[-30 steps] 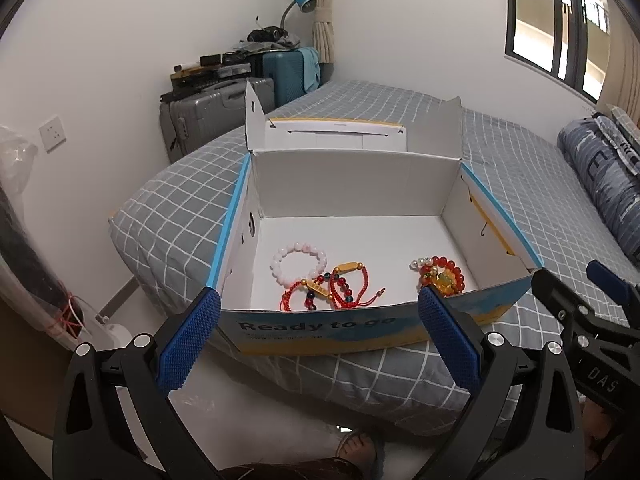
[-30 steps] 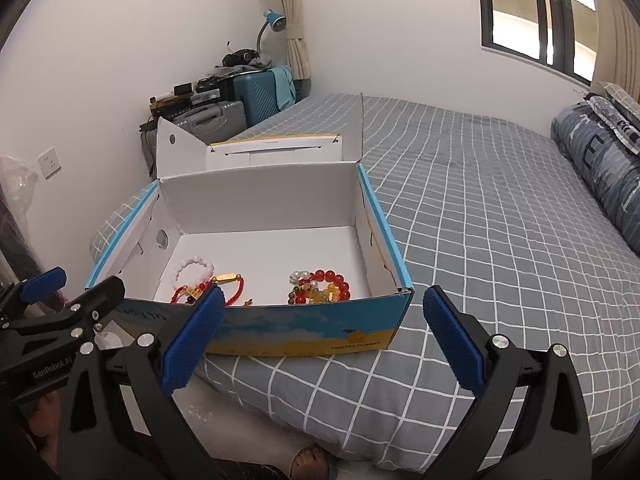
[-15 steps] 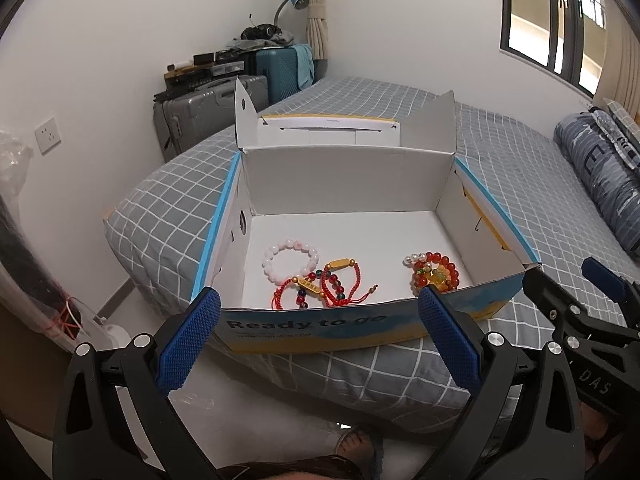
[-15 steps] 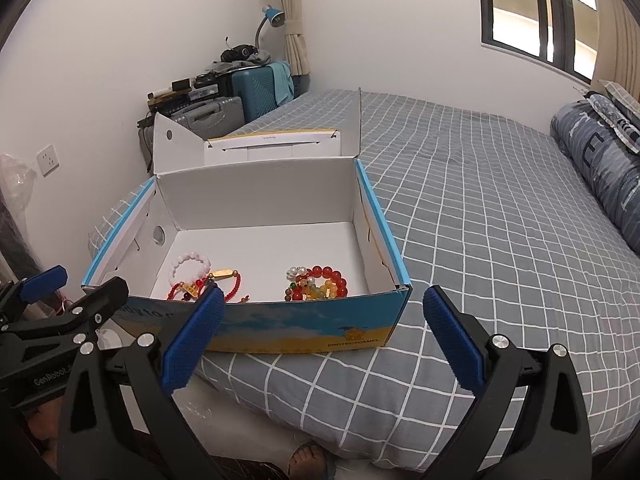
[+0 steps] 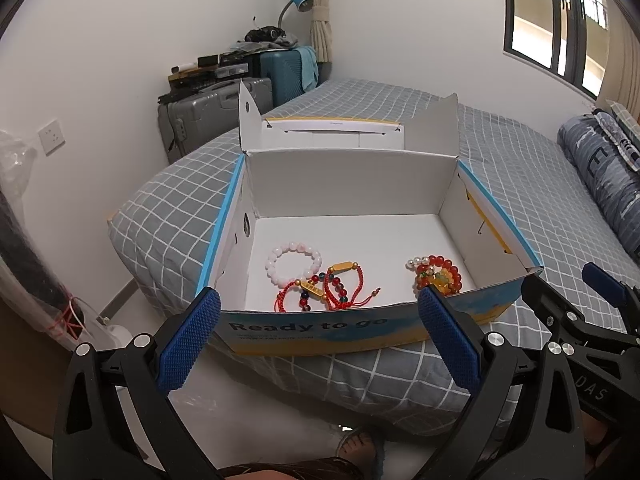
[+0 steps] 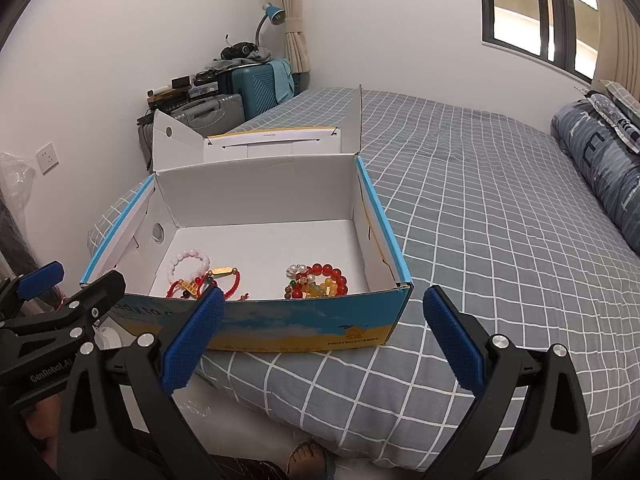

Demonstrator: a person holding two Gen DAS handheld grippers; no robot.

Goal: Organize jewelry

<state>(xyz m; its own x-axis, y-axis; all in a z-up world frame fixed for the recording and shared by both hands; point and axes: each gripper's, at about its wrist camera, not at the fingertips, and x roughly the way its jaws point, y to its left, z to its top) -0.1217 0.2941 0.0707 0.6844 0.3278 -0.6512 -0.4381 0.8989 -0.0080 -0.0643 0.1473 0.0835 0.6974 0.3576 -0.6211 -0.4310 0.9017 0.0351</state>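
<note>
At the bed's (image 6: 460, 208) near left corner sits an open white cardboard box (image 5: 312, 326) holding a pale pink bead bracelet (image 5: 293, 262), red cord bracelets (image 5: 324, 288) and red-orange bead bracelets (image 6: 320, 282). Left gripper (image 5: 318, 344) and right gripper (image 6: 320, 338) hover before it, jaws released, empty.

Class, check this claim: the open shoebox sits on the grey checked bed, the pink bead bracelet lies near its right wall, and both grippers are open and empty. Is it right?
One detail is wrong. The pink bead bracelet lies near the left wall of the shoebox, as the left wrist view shows. The rest stands: the box sits on the grey checked bed, and the left gripper and right gripper are open and empty.
</note>
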